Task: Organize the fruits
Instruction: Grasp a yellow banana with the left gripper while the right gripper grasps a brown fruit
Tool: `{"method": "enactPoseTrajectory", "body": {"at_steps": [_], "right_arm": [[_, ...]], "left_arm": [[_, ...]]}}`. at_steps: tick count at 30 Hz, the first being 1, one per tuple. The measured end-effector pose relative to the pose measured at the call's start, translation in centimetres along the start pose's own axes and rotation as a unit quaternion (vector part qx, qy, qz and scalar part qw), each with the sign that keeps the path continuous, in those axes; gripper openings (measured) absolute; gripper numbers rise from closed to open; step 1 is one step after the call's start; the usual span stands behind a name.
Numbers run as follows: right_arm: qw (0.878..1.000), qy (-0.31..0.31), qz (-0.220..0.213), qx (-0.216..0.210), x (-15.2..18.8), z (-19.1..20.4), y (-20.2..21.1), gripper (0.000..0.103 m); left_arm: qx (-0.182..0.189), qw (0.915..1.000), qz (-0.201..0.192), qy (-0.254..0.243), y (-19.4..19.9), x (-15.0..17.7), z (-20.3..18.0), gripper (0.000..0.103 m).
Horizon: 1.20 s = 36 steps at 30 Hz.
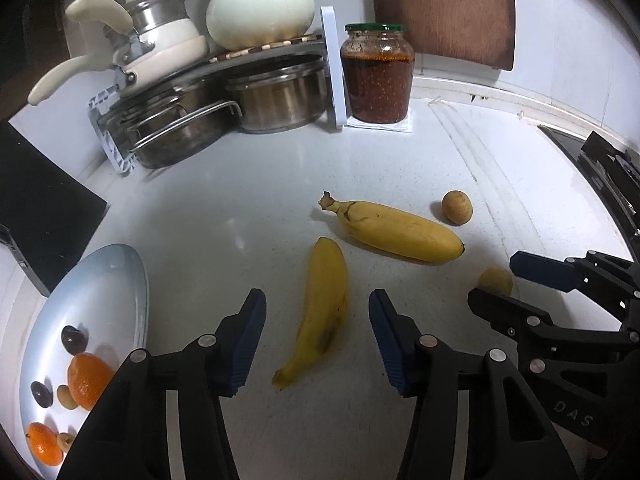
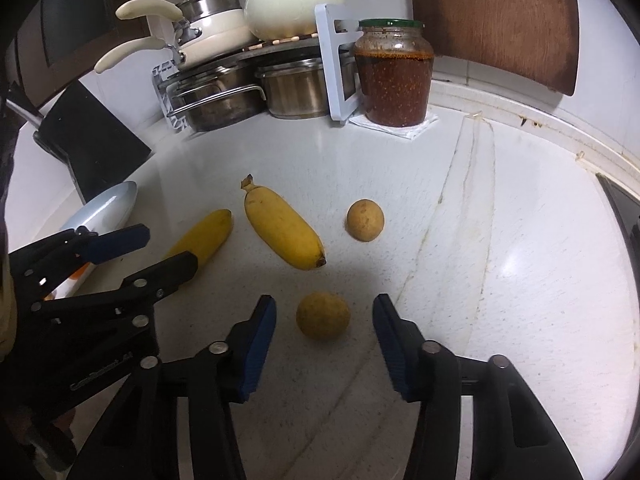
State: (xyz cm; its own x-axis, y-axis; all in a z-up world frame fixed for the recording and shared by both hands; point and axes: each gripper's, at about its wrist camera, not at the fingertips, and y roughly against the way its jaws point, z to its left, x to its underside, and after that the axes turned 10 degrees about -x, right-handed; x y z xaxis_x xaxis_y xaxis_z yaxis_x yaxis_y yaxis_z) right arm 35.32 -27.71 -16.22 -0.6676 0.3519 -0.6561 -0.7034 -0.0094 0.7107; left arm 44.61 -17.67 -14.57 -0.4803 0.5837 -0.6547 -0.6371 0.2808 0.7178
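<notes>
While the left gripper hangs over the white stone counter, its blue pads stand partly open on either side of the nearer yellow banana, not touching it, placed so, I'd guess, to lift it to the pale oval plate at left (oranges and dark fruit already lie there). A second, plumper banana lies just beyond.

From the right wrist, the right gripper likewise straddles a small round tan fruit, jaws partly open with gaps either side, holding nothing. Another round tan fruit waits farther off, near the plump banana.
</notes>
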Motion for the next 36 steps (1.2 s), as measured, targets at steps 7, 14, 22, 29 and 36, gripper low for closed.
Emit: {"method": "enactPoseTrajectory", "body": {"at_steps": [7, 14, 22, 29, 36], "right_arm": [[1.0, -0.004, 0.005, -0.004, -0.2, 0.0, -0.5, 0.04], [1.0, -0.011, 0.016, -0.013, -0.1, -0.2, -1.0, 0.03], [1.0, -0.008, 0.016, -0.013, -0.1, -0.2, -1.0, 0.03], [1.0, -0.001, 0.006, -0.018, -0.5, 0.1, 0.0, 0.03], [1.0, 0.011, -0.008, -0.025, -0.8, 0.7, 1.4, 0.03]], "left_arm": [[0.012, 0.9997, 0.021, 0.007, -1.5, -0.3, -0.2, 0.041], [0.008, 0.9993, 0.034, 0.009, -2.3, -0.4, -0.5, 0.028], [0.014, 0.9992, 0.031, 0.021, -1.9, 0.0, -0.3, 0.026], [0.01, 0.999, 0.014, 0.042, -0.3, 0.1, 0.2, 0.026], [0.001, 0.9978, -0.005, 0.066, 1.7, 0.3, 0.7, 0.026]]}}
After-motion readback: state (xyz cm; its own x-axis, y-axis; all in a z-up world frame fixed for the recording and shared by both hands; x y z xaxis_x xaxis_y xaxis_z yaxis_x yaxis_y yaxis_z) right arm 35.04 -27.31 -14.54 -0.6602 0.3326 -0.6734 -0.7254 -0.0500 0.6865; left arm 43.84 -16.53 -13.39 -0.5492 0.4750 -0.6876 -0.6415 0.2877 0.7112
